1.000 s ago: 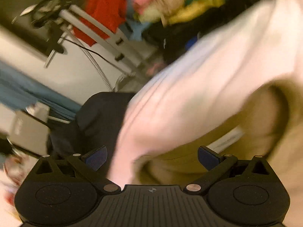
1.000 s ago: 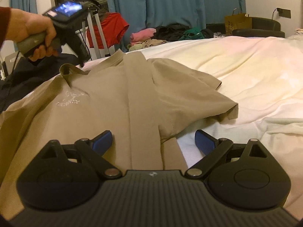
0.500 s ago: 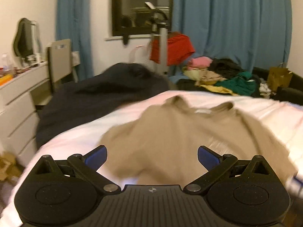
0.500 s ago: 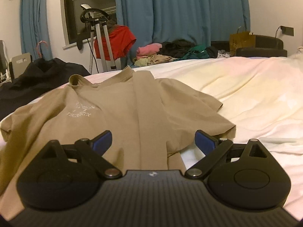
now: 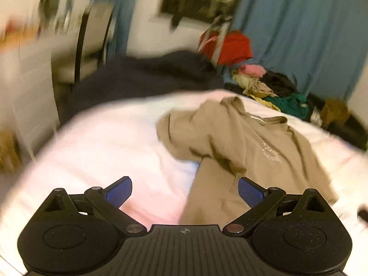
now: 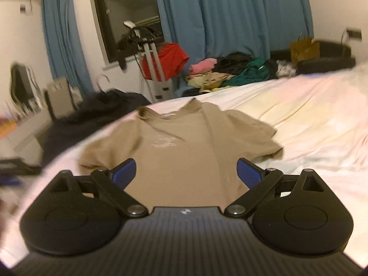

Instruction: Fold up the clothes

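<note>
A tan shirt [image 6: 184, 151] lies spread on a white bed [image 6: 310, 124], collar away from me, chest print up, one sleeve bunched and creased toward the collar in the left wrist view. It is laid out rather than folded into a packet, though a long crease runs down its body. I hold the left gripper [image 5: 185, 192] above the shirt's near edge and the bare sheet beside it, jaws wide apart, nothing between them. The right gripper [image 6: 185, 171] hangs over the lower body of the shirt, jaws likewise spread and empty.

Both views are smeared by motion, so fine wrinkles are hard to read.

As I judge it, the work in hand is getting the shirt flat and square for a fold. To do that well I want each gripper to pinch a single layer at an edge or sleeve hem, not a bunch; to draw the crumpled sleeve out flat before turning anything over; and to move both hands evenly so the cloth does not drag across the sheet. A heap of other clothes [image 6: 230, 71] waits beyond the bed.
</note>
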